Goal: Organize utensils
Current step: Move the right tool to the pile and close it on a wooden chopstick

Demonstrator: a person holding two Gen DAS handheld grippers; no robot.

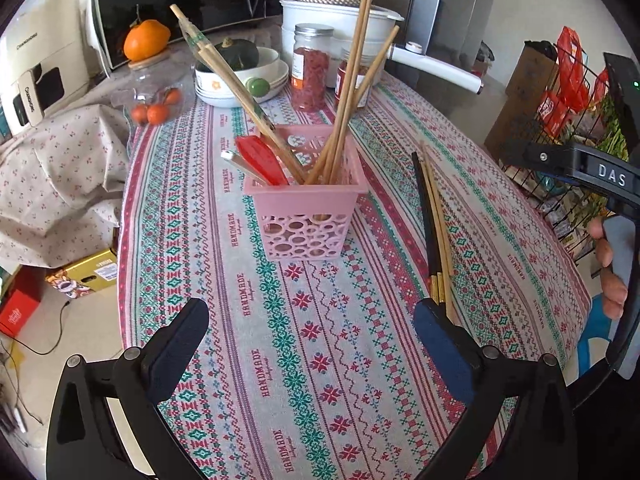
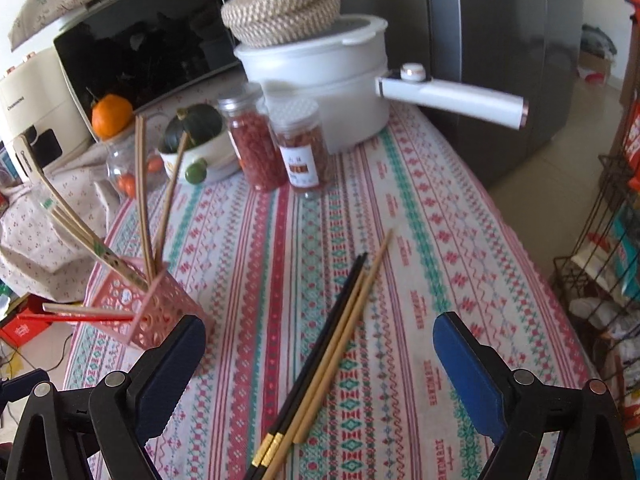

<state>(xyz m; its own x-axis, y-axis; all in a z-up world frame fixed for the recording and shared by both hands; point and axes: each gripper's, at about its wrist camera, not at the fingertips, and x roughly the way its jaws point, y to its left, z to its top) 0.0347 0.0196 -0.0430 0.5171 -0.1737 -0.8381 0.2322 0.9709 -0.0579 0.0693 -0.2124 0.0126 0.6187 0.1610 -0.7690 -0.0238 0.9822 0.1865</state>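
Note:
A pink perforated utensil basket (image 1: 306, 216) stands mid-table with several wooden chopsticks (image 1: 348, 92), a red spoon (image 1: 262, 160) and a metal utensil in it. Loose chopsticks, black and bamboo (image 1: 434, 232), lie on the patterned tablecloth to its right. My left gripper (image 1: 312, 332) is open and empty, above the cloth in front of the basket, its right finger close to the chopstick ends. My right gripper (image 2: 320, 344) is open and empty, straddling the loose chopsticks (image 2: 340, 340). The basket (image 2: 148, 312) is at the left in the right wrist view.
At the table's back stand a white pot (image 1: 340, 28) with a long handle (image 2: 452, 98), two red-filled jars (image 2: 280, 148), a bowl with a green squash (image 1: 240, 72), a jar topped by an orange (image 1: 146, 40) and a microwave (image 1: 180, 0). A wire rack (image 1: 568, 120) stands right.

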